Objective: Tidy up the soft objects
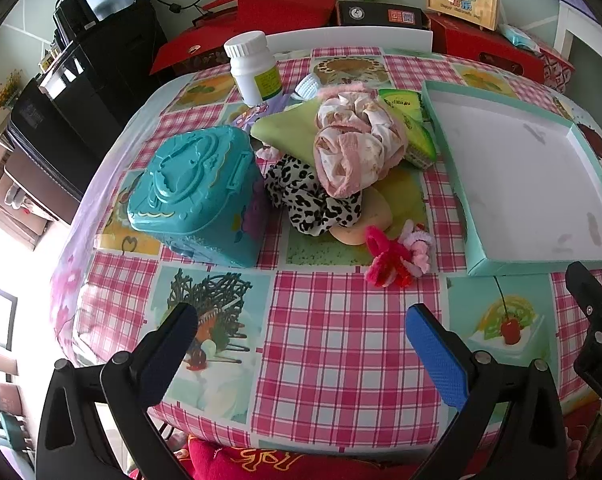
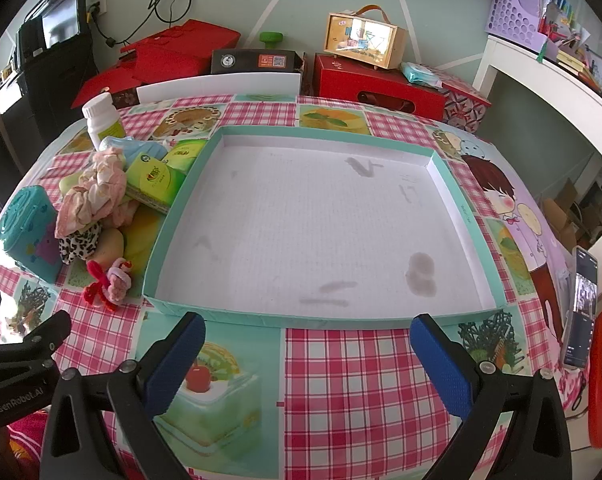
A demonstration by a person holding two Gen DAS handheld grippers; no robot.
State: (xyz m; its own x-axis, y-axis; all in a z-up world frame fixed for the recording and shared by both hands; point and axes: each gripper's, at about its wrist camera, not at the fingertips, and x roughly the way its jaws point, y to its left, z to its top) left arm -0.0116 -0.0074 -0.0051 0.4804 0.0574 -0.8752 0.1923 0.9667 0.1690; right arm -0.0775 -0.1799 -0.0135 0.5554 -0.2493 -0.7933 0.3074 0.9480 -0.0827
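A heap of soft things lies mid-table: a pink floral cloth bundle (image 1: pixel 357 148) (image 2: pixel 95 192), a leopard-print scrunchie (image 1: pixel 313 200) (image 2: pixel 79 246), a green cloth (image 1: pixel 289 128), a beige sponge (image 1: pixel 365 216), and red and pink fuzzy hair ties (image 1: pixel 397 256) (image 2: pixel 109 278). A wide teal tray (image 1: pixel 473 184) (image 2: pixel 173 224) with a white floor stands to their right, with nothing in it. My left gripper (image 1: pixel 301 356) hangs open near the front edge, short of the heap. My right gripper (image 2: pixel 307 360) is open just before the tray's near wall.
A teal plastic box (image 1: pixel 201 196) (image 2: pixel 27 228) sits left of the heap, a white pill bottle (image 1: pixel 255 66) (image 2: pixel 101 120) behind it, green tissue packs (image 1: pixel 417 136) (image 2: pixel 157 178) beside the tray. A phone (image 2: pixel 581 308) stands at the right table edge. Red boxes (image 2: pixel 381 84) line the back.
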